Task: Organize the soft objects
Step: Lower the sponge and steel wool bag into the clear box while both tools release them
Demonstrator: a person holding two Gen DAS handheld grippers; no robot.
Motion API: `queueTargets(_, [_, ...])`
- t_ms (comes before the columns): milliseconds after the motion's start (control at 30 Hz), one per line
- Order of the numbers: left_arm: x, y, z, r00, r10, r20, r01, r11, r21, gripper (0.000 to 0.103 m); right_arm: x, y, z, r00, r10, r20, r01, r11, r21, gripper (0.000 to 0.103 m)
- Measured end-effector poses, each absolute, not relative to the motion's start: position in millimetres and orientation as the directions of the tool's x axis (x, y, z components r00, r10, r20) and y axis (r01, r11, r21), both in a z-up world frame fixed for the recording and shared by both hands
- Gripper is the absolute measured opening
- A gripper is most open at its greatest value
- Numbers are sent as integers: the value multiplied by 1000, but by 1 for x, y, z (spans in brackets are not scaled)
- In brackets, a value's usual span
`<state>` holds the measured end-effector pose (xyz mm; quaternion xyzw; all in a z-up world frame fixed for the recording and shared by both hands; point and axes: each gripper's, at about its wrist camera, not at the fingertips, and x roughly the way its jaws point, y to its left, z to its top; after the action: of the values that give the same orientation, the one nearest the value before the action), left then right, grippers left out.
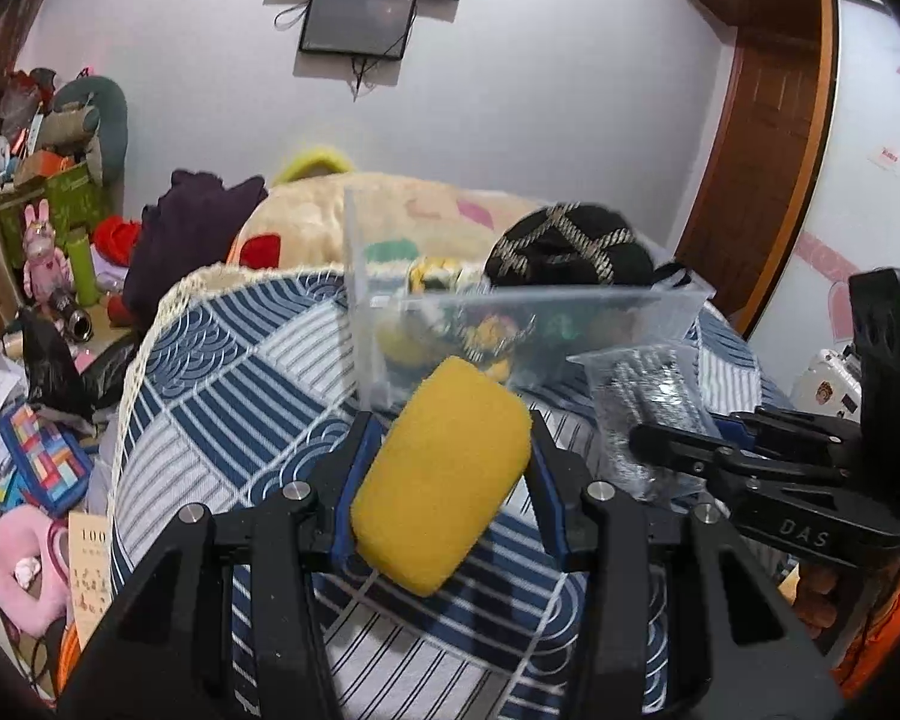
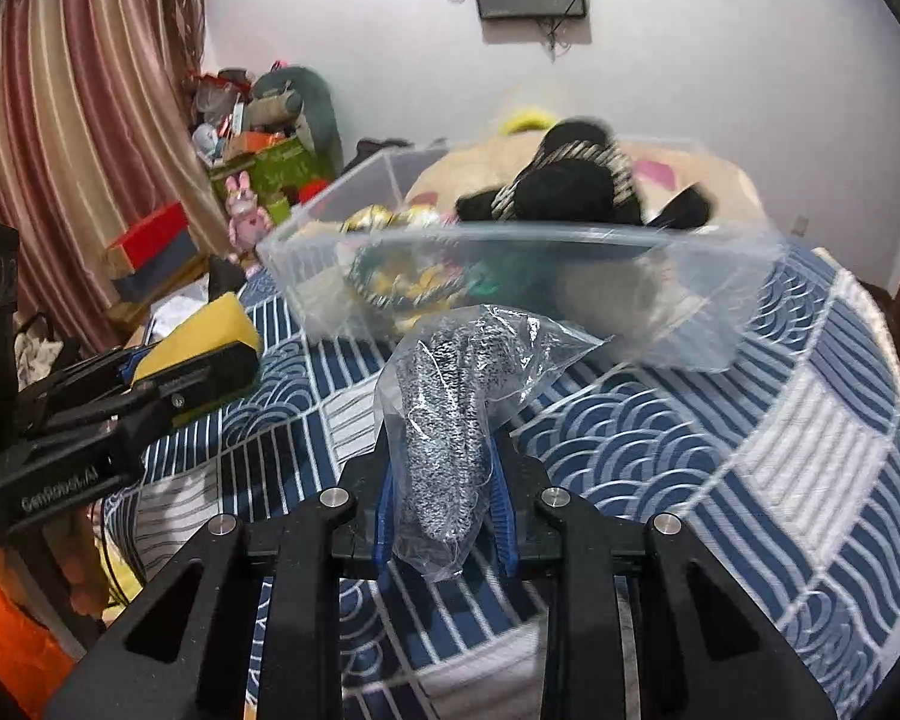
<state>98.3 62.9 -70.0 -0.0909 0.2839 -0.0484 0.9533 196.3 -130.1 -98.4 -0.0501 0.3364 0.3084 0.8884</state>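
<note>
The left gripper (image 1: 444, 468) fills the bottom centre of its own view, its 2 blue-padded fingers pinching a yellow sponge (image 1: 441, 480) that tilts up toward the upper right. The right gripper (image 2: 444, 480) sits at the bottom centre of its view, fingers pressed on a clear plastic bag (image 2: 450, 414) holding a grey-and-white knitted item; the bag's top spreads loose above the fingers. Each gripper shows in the other's view: the right one at the right edge of the left view (image 1: 678, 456), the left one at the left edge of the right view (image 2: 210, 354).

Both hang above a bed cover (image 1: 240, 372) patterned in blue and white waves and stripes. A clear plastic bin (image 2: 510, 294) stands on it in mid-frame, with a black plush with striped bands (image 2: 576, 186) resting on its far rim and mixed yellow and green items inside. A cream blanket (image 1: 330, 216) lies behind. A dark screen (image 1: 357, 21) hangs on the white wall at the top, and striped curtains (image 2: 78, 138) fill the upper left of the right view.
</note>
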Motion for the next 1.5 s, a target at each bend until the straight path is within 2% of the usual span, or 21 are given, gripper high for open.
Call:
queueTargets(433, [120,57,-18,884,-147,-444,64,979,-196,47,206,-168,-35,751,466,-469,-491,868,76,24])
queueTargets(633, [143,58,-7,890,-127,-438,48,981,-185,47,221,-169,-19,792,425,-439,-452,891,47,24])
queueTargets(833, [173,60,-16,866,-132,-483,33,978,-208,47,244,-165,-19,794,396,-461,-431,902,32,24])
queueTargets(1000, [193,56,-28,842,-143,-520,36,977,-210,47,266,-151,-33,774,370,-515,-427,904,8,24])
queueTargets(1333, [226,46,-50,809,-136,-572,44,984,-171,47,284,-135,-53,720,378,-582,-450,893,23,24])
queueTargets(1467, [229,48,-56,797,-127,-590,33,985,-167,54,286,-131,-60,708,369,-602,-456,890,9,24])
queueTargets(1500, [228,48,-56,799,-122,-589,32,986,-161,59,286,-131,-61,706,369,-604,-457,889,9,24])
